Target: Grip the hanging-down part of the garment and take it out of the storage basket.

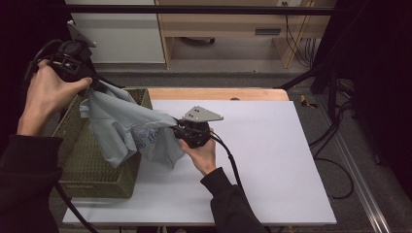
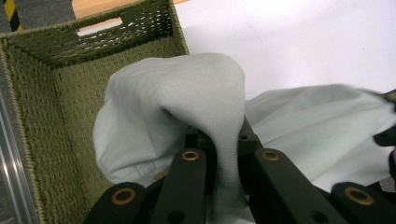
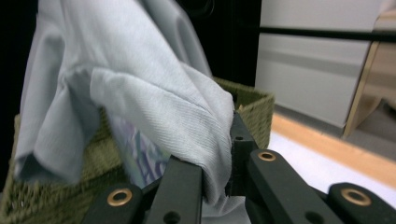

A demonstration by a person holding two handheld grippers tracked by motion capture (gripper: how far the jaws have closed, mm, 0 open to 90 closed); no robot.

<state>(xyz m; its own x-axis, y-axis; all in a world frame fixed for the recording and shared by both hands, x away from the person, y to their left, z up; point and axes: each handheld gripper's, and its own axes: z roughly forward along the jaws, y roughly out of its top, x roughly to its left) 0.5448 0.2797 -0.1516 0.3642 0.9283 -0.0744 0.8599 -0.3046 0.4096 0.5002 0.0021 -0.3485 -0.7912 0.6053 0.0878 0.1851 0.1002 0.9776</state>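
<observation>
So the shirt (image 1: 127, 127) is a light grey one with some blue print on it, and right now I've got it hanging in the air, stretched between both grippers, partly over the basket (image 1: 92, 160) and partly over the desk (image 1: 272, 160). The left gripper (image 1: 90, 86) is up high over the basket's far left corner with its jaws closed on a bunched fold of the fabric; in the left gripper view you can see the cloth (image 2: 187, 107) pinched right between the two black jaws and ballooning out above them. The right gripper (image 1: 176, 127) sits lower, just beside the basket's right edge over the desk, and it's clamped on another edge of the shirt; in the right gripper view the fabric (image 3: 154, 102) drapes over the jaws and a bit of the blue print peeks out underneath. From the high view most of the shirt sags down between the two grips, with the lower part dangling next to the basket's right wall. The basket is an olive green woven one with a handle slot, sitting at the left end of the white desk, and its inside looks bare in the left gripper view (image 2: 56, 116). My left hand (image 1: 46, 94) and right hand (image 1: 200, 153) are wrapped around the gripper bodies, black sleeves on both arms.
</observation>
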